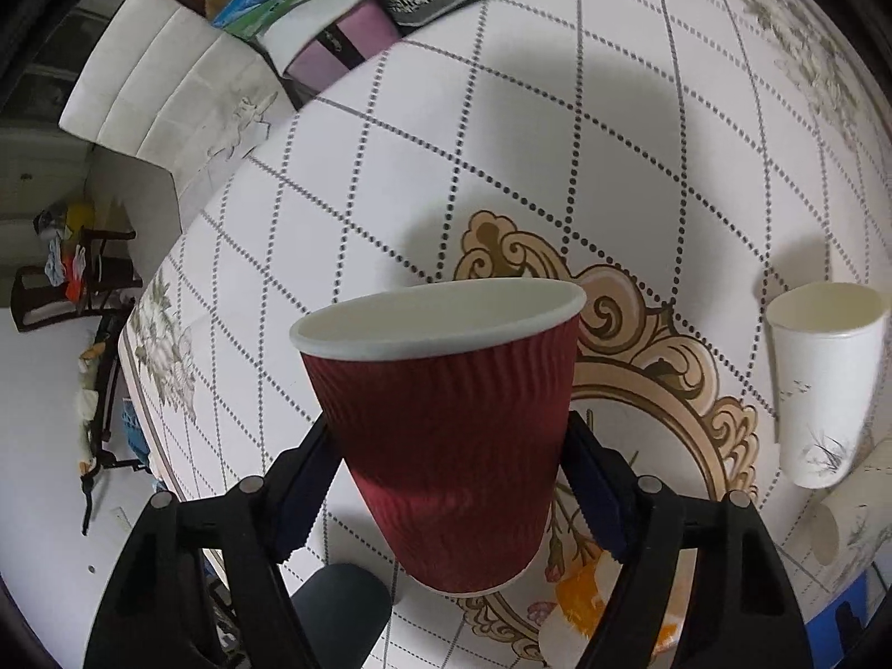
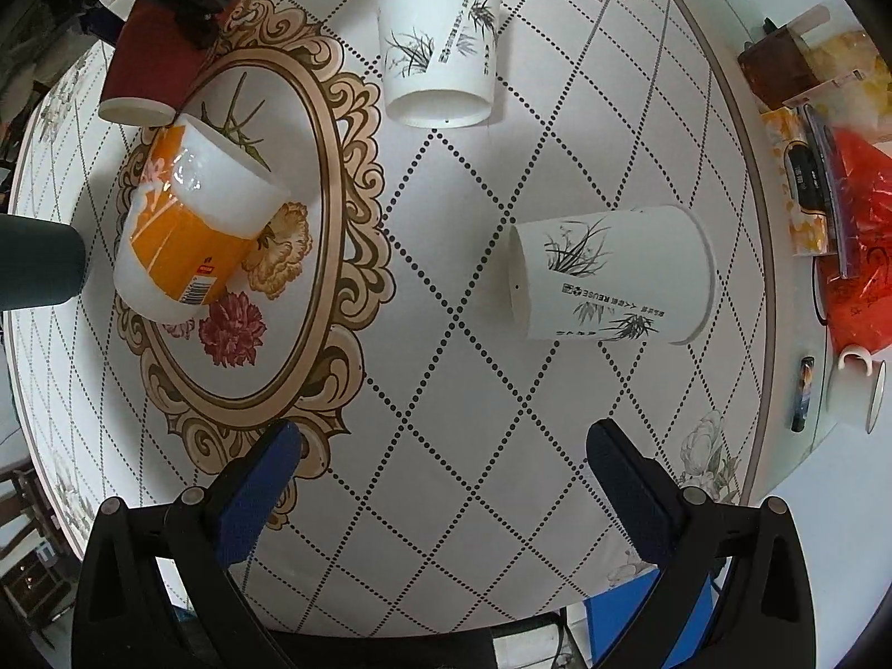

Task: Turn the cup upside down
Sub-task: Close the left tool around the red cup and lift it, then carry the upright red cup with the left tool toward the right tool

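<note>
My left gripper (image 1: 446, 479) is shut on a dark red ribbed paper cup (image 1: 446, 435), held mouth up above the table, white rim level. The same red cup (image 2: 148, 69) shows at the top left of the right wrist view, under the left gripper's black body. My right gripper (image 2: 443, 463) is open and empty above the table's near edge. A white paper cup with bamboo print (image 2: 610, 279) lies on its side in front of it. Another white paper cup (image 2: 437, 39) stands further off.
An orange and white cup (image 2: 192, 212) stands on the round table (image 2: 446, 390) with its patterned cloth. A dark teal cup (image 2: 39, 262) sits at the left edge. Boxes, a red bag (image 2: 858, 256) and a mug (image 2: 864, 384) lie off the right side.
</note>
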